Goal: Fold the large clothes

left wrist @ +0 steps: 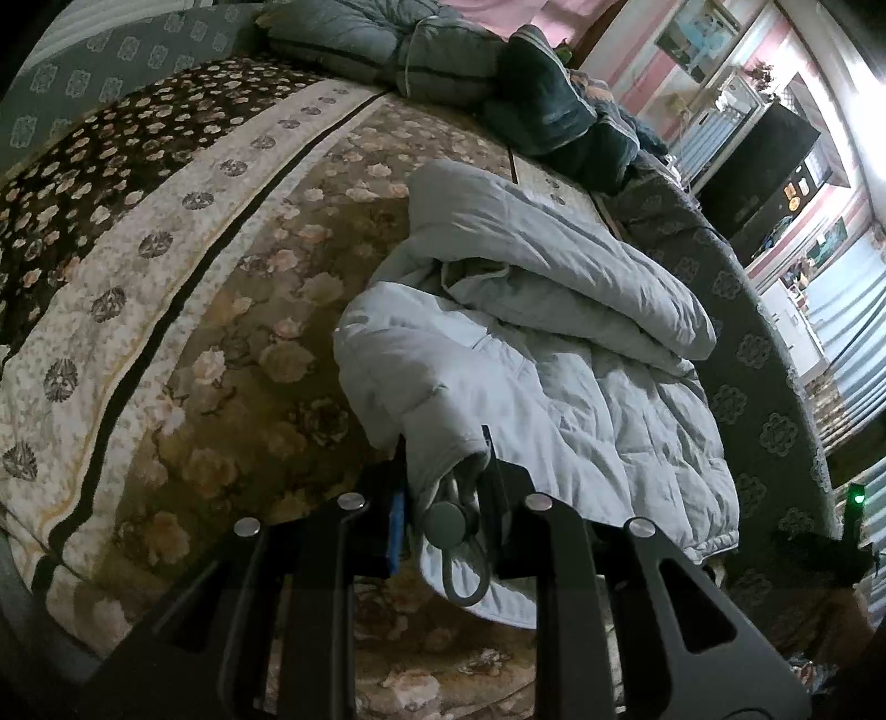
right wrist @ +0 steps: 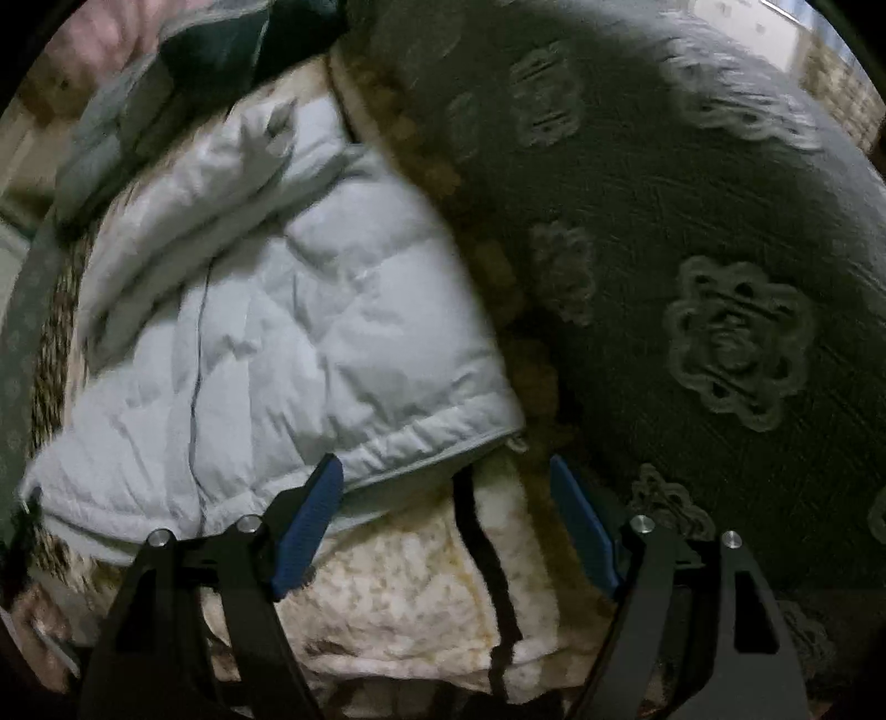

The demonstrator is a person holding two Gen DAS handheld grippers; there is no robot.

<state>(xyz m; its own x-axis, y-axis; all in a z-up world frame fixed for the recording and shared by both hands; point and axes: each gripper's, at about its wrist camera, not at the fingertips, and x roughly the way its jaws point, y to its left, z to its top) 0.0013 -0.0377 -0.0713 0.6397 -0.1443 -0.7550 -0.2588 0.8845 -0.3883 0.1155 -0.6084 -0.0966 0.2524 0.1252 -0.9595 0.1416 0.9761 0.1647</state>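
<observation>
On the flowered bedspread (left wrist: 232,310) lies the pale padded jacket (left wrist: 554,343). My left gripper (left wrist: 443,459) pinches its corner with the drawstring; this thin hold may slip. My right gripper (right wrist: 446,493) stands spread, empty, above the hem.

One pale grey padded jacket (left wrist: 554,343) lies on one bed (left wrist: 232,310), with one round cord toggle (left wrist: 444,525) at its hem, two grippers, the left gripper (left wrist: 443,476) and the right gripper (right wrist: 446,493), and two grey pillows (left wrist: 387,44) at twelve o'clock.
</observation>
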